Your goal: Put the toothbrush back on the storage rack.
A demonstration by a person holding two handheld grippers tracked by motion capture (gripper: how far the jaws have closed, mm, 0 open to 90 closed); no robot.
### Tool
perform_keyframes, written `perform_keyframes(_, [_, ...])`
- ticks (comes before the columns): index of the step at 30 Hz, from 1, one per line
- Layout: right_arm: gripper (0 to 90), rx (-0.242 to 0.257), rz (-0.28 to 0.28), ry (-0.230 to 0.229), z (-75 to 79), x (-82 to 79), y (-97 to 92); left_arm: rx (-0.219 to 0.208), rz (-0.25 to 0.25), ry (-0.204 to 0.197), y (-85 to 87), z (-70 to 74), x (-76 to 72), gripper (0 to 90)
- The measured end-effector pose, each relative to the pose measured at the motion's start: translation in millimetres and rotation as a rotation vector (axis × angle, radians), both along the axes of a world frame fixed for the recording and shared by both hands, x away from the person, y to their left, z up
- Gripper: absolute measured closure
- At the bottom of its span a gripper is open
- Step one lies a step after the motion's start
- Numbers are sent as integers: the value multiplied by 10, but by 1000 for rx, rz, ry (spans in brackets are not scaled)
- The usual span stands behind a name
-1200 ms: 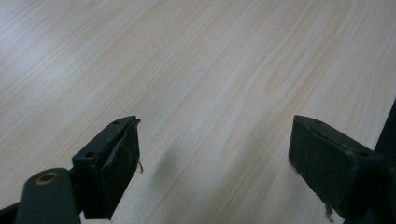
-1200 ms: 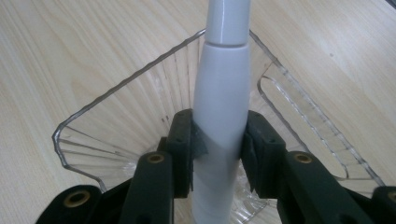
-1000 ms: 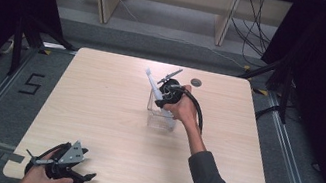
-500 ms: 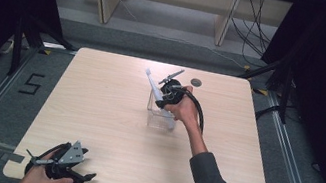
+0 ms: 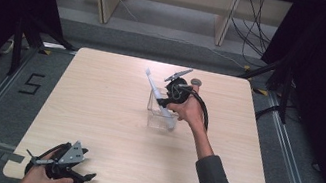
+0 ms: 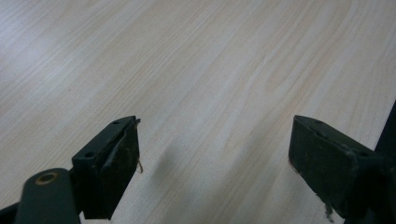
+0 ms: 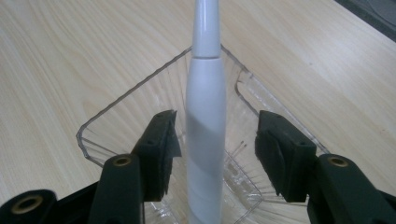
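Since a moment ago, the right gripper [image 7: 212, 154] jaws have been opening off the white toothbrush [image 7: 205, 121], which leans in the clear box [image 5: 162, 114] toward 11 o'clock and could tip it.

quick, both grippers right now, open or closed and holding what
Left gripper: open, empty.
Right gripper: jaws just opening, open around the white toothbrush handle in the clear container, pads not touching.

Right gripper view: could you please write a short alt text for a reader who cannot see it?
A white electric toothbrush leans in a clear plastic box on a light wooden table. The right gripper has just been opening: its black jaws stand on either side of the handle, not pressing it.
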State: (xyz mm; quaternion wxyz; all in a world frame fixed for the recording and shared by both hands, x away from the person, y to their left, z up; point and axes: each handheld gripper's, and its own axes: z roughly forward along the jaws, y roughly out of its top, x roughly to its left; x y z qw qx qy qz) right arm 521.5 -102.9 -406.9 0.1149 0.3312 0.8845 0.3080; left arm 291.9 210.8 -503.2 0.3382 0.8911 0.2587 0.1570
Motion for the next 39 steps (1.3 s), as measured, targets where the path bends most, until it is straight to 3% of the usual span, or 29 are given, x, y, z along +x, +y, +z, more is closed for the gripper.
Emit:
perform_keyframes(5, [463, 14, 11, -37, 35, 1, -33, 0, 1, 1, -1, -1, -1, 160])
perform_keyframes(14, [451, 24, 18, -60, 78, -26, -53, 2, 0, 1, 2, -2, -1, 160])
perform_keyframes(18, [447, 35, 13, -44, 96, -41, -64, 2, 2, 0, 3, -1, -2, 160])
perform_keyframes(30, [424, 35, 7, -70, 127, -55, -107, 1, 3, 2, 2, -3, -4, 160])
perform_keyframes(33, [419, 63, -4, -62, 135, -63, -123, 11, 2, 1, 10, -3, 2, 160])
perform_keyframes(39, [407, 62, -1, -74, 183, -81, -185, 2, 4, 2, 5, -6, -2, 160])
